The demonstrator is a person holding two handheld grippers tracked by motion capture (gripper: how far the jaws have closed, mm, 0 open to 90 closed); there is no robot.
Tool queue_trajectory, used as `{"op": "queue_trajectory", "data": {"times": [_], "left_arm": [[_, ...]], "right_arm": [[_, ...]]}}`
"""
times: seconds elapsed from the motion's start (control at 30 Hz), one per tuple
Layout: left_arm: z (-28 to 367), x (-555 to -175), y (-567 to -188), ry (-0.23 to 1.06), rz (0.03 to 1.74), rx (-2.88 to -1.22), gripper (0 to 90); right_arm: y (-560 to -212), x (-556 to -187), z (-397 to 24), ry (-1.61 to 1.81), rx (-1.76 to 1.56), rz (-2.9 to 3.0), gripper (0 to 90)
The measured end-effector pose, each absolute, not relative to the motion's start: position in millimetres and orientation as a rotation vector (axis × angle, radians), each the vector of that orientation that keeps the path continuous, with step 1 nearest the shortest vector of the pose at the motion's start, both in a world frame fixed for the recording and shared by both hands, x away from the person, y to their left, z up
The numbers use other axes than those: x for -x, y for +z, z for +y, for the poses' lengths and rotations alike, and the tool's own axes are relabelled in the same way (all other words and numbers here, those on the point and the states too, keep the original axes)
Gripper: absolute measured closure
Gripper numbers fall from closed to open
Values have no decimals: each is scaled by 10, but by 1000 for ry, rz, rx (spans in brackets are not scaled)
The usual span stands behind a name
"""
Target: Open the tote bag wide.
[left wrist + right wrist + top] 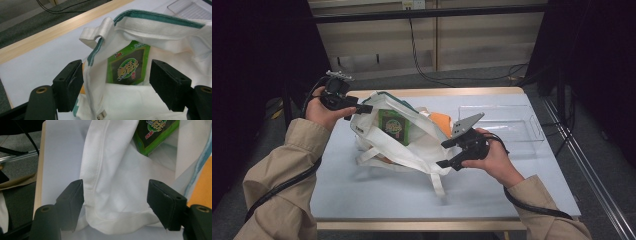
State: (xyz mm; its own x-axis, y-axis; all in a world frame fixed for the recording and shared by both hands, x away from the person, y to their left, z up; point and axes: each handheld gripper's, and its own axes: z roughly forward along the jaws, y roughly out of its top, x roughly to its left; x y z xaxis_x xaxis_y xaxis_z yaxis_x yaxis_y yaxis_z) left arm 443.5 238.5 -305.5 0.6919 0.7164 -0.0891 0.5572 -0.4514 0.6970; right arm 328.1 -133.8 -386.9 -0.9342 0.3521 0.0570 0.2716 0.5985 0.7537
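The white canvas tote bag with the green-trimmed mouth (404, 142) lies on its side at the middle of the pale blue table top (377, 195). At the bag's left end, the left gripper (364, 108) stands open, its jaws straddling the rim without pinching it. Inside the bag leans a green printed packet (393, 126). At the bag's right end, the right gripper (446, 153) is likewise open around loose cloth. Each should probably close on a single layer of rim before spreading the mouth.
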Motion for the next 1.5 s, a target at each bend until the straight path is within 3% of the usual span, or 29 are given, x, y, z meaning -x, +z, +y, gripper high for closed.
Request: {"op": "queue_trajectory", "data": {"times": [0.43, 0.93, 1.2, 1.5], "left_arm": [[2410, -4298, -3146, 227, 922, -2181, 380], [2227, -4059, -3498, 126, 860, -2154, 594], [2170, -3980, -3740, 91, 873, -2147, 676], [2129, -3972, -3879, 113, 894, -2149, 747]], "right_arm": [[-3857, -3404, -1209, 1226, -554, 2699, 392], [-3864, -3527, -1117, 1208, -548, 2666, 531], [-3887, -3599, -1027, 1181, -576, 2664, 687], [-3894, -3740, -985, 1164, -579, 2647, 774]]}}
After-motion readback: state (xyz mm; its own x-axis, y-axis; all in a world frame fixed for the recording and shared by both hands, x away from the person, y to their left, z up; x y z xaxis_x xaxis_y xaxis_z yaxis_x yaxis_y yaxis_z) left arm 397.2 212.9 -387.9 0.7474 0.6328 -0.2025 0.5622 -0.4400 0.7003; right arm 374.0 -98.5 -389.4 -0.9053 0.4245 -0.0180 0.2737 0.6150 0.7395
